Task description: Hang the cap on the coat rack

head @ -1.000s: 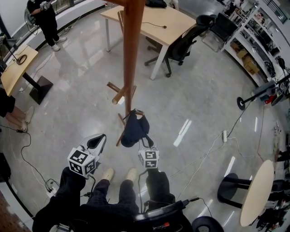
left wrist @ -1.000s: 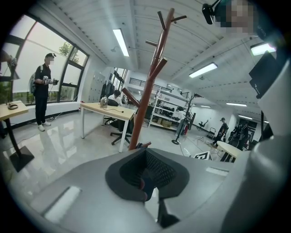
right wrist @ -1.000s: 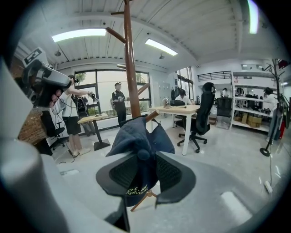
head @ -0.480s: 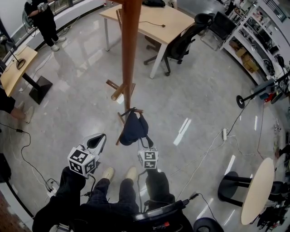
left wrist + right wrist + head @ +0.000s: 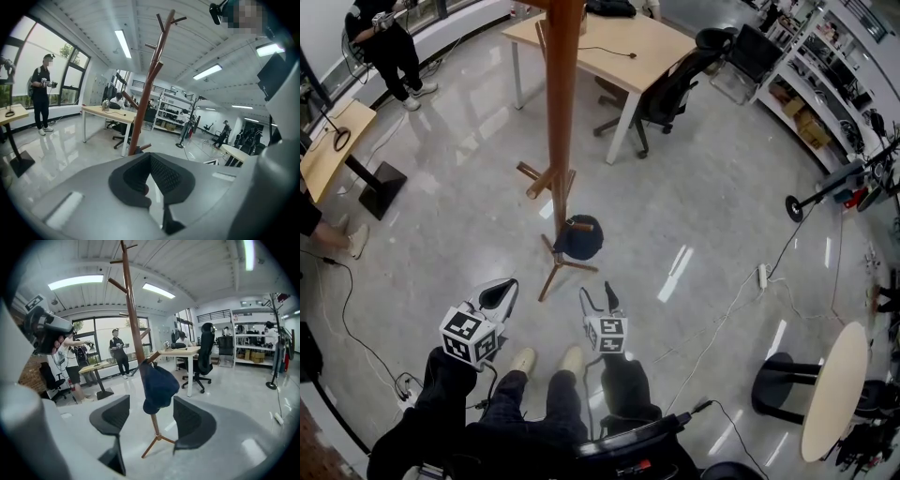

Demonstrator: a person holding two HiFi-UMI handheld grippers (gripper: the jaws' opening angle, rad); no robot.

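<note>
Right hand-held gripper (image 5: 595,291) just opened, empty, cap (image 5: 581,240) clear on coat rack (image 5: 561,112)

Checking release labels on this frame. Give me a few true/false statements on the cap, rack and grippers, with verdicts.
1. The cap hangs on a low peg of the coat rack. True.
2. The right gripper clamps the cap. False: its jaws have just been opening and stand apart, with the cap ahead of them on the rack.
3. The left gripper is shut and empty. True.
4. The cap is white. False: it is dark blue.
</note>
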